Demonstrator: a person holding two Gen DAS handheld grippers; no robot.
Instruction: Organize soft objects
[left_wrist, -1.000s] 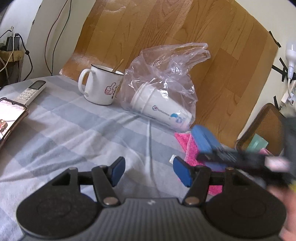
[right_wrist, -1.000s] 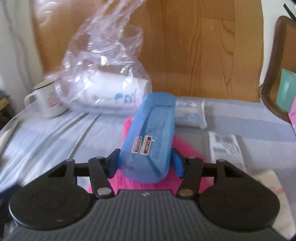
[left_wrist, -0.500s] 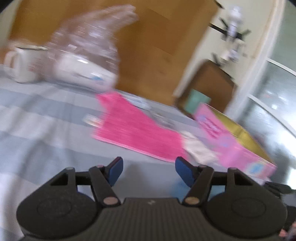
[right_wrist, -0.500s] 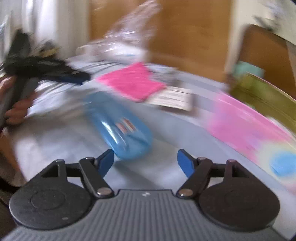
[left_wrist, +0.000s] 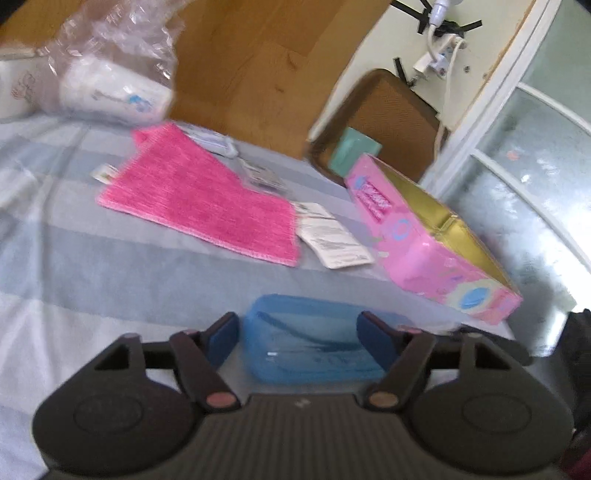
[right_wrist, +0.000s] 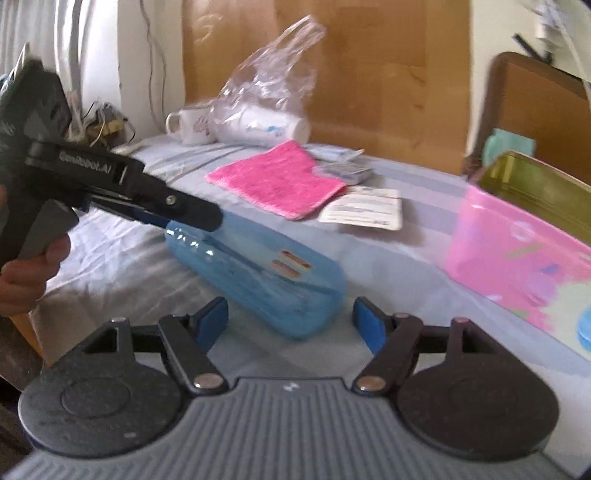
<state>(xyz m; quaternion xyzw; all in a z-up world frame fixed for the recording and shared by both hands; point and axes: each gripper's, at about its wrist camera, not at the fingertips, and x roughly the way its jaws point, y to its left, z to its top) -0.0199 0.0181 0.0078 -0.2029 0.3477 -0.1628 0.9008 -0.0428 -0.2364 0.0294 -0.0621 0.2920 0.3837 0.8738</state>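
Observation:
A translucent blue case (left_wrist: 310, 338) lies on the blue-striped bedsheet, between the open fingers of my left gripper (left_wrist: 301, 336). In the right wrist view the case (right_wrist: 258, 269) lies just ahead of my open, empty right gripper (right_wrist: 290, 321), with the left gripper (right_wrist: 177, 210) over its far end. A pink towel (left_wrist: 199, 199) lies flat beyond the case and also shows in the right wrist view (right_wrist: 280, 179). An open pink box (left_wrist: 424, 236) with a gold inside stands to the right, and it shows in the right wrist view too (right_wrist: 524, 236).
A white paper slip (left_wrist: 332, 240) lies between towel and box. A clear plastic bag with a white cup (left_wrist: 114, 92) and a white mug (right_wrist: 192, 125) stand at the back. A small packet (right_wrist: 343, 170) lies behind the towel. A brown chair (left_wrist: 388, 118) stands past the bed.
My right gripper let go of the blue case and backed off, leaving it on the sheet. My left gripper swung right and now straddles the case's end.

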